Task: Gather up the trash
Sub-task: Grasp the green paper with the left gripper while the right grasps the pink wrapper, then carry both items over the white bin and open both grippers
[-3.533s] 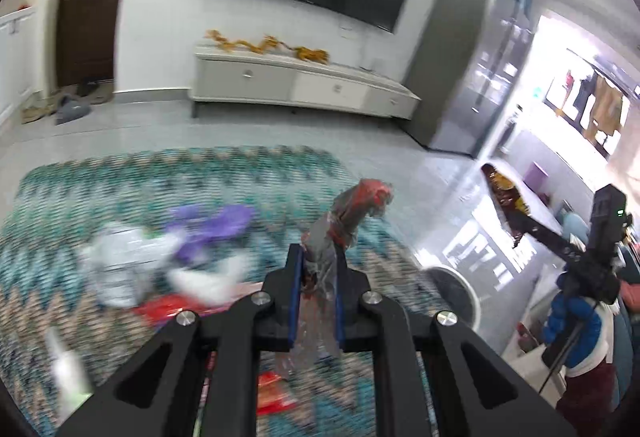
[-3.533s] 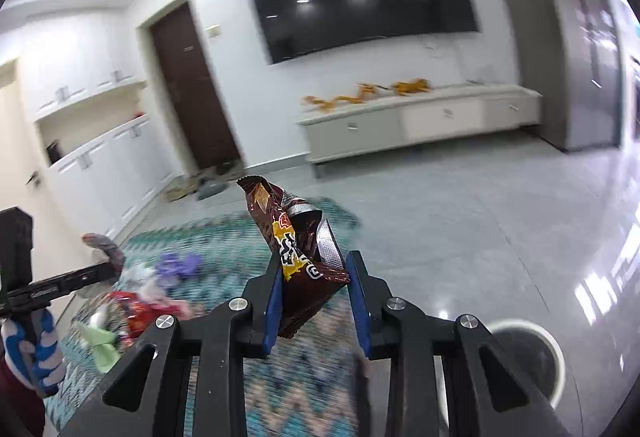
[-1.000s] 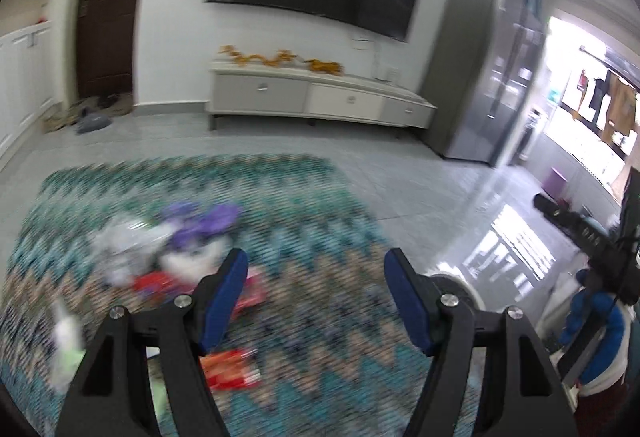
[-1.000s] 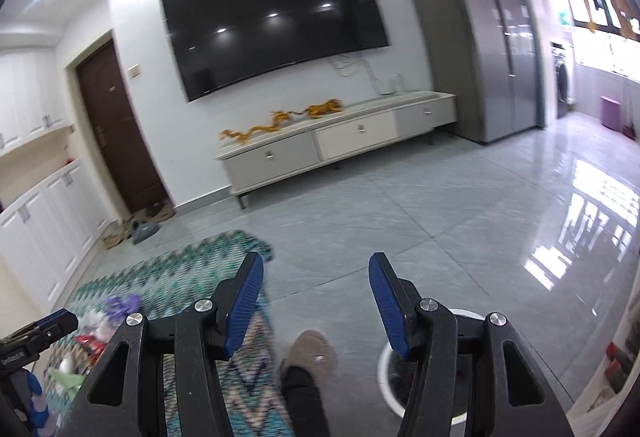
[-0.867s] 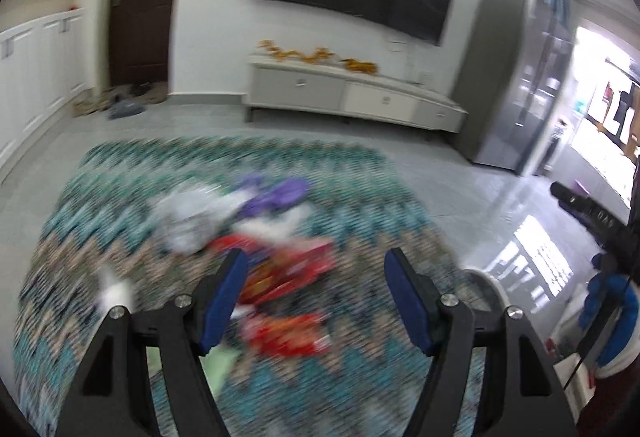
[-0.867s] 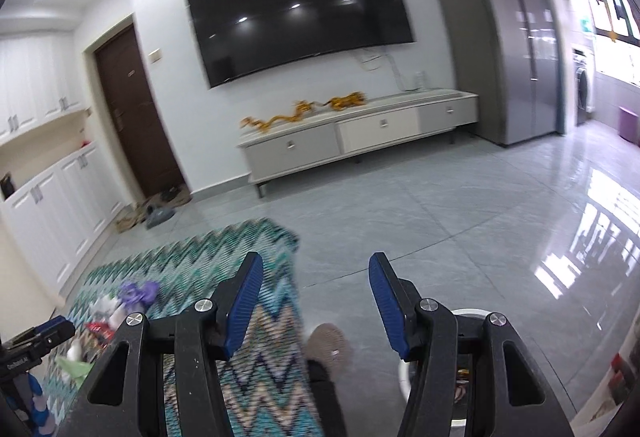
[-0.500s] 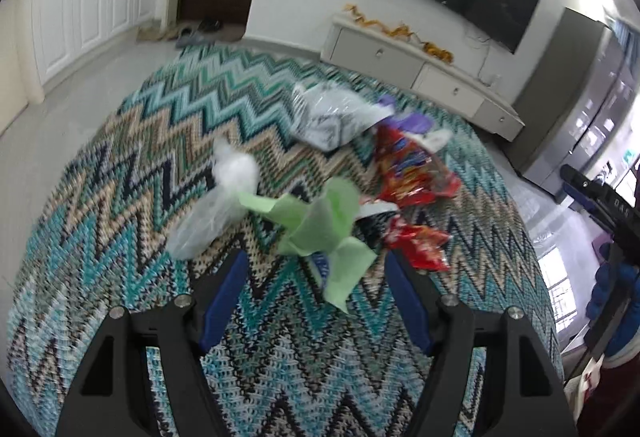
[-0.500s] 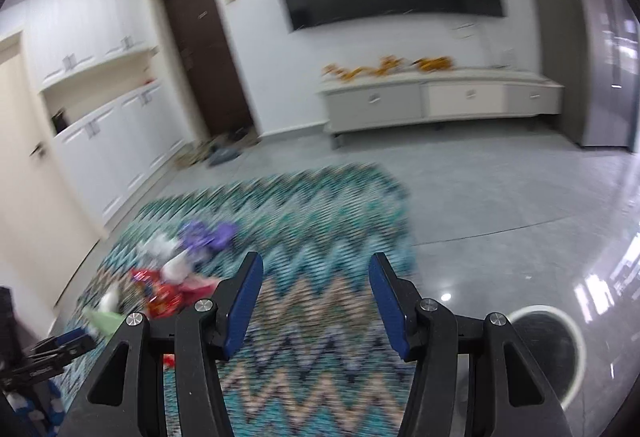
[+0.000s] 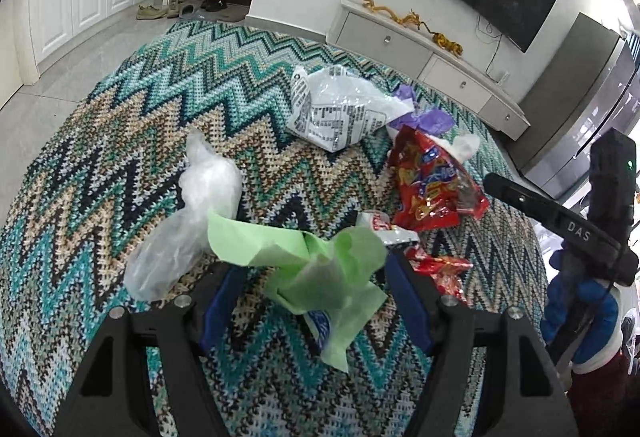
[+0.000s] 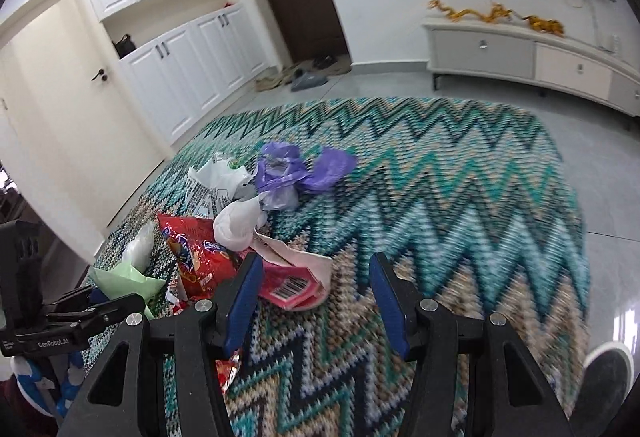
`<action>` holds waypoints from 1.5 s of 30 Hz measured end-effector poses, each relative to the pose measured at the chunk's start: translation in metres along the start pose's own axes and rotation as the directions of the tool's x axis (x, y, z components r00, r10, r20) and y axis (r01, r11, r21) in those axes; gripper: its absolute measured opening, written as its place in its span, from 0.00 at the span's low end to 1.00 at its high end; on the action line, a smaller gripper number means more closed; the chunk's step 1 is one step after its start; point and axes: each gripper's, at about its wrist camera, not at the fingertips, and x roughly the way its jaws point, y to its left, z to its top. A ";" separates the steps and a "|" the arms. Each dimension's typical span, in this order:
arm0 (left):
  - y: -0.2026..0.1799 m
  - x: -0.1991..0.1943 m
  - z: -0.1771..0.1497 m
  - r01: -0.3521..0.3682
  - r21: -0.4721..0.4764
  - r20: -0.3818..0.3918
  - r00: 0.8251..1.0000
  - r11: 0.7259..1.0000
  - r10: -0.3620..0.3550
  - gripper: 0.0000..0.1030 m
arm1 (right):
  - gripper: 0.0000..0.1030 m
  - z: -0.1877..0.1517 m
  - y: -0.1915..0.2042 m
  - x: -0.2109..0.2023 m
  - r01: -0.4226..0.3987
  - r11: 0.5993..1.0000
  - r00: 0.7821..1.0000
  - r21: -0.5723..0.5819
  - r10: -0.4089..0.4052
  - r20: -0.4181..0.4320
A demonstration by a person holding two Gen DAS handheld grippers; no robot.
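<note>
On the zigzag rug point(image 9: 120, 141) the trash lay in one loose heap: a crumpled green paper point(image 9: 316, 269) nearest the left gripper point(image 9: 316, 301), whose jaws stood apart on either side of it without pressing it. A clear plastic bag point(image 9: 192, 213) lay touching the green paper's left edge, a printed white bag point(image 9: 340, 109) farther back, a purple bag point(image 10: 296, 169) behind that, and a big red snack bag point(image 9: 432, 189) to the right with a small red wrapper point(image 9: 440, 269) just beside the left gripper's right finger. The right gripper point(image 10: 316, 293) hung with its jaws apart and empty over a pink wrapper point(image 10: 296, 281), which lay beside a wadded white bag point(image 10: 240, 225). Right of the heap the rug was bare out to its edge, where grey floor tiles point(image 10: 608, 197) began. A white bin point(image 10: 612, 373) showed at the lower right corner, well apart from the heap, and a low cabinet point(image 10: 520, 57) stood along the far wall.
</note>
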 end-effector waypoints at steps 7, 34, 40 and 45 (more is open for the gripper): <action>0.005 0.008 -0.001 -0.008 0.005 -0.001 1.000 1.000 0.008 0.58 | 0.51 0.000 0.006 0.030 -0.061 0.997 0.996 -0.051 0.057 -0.067; -0.007 -0.030 -0.006 0.046 0.079 0.090 0.994 0.996 -0.053 0.31 | 0.05 -0.027 0.040 -0.028 0.025 0.982 0.998 -0.188 -0.015 0.055; -0.017 -0.053 -0.010 0.051 0.108 0.132 0.989 0.993 -0.065 0.31 | 0.05 -0.032 0.039 -0.063 0.054 0.987 0.992 -0.150 -0.036 0.120; -0.029 -0.070 -0.011 0.055 0.134 0.165 0.983 0.989 -0.077 0.31 | 0.05 -0.039 0.030 -0.097 0.088 0.991 0.981 -0.100 -0.069 0.182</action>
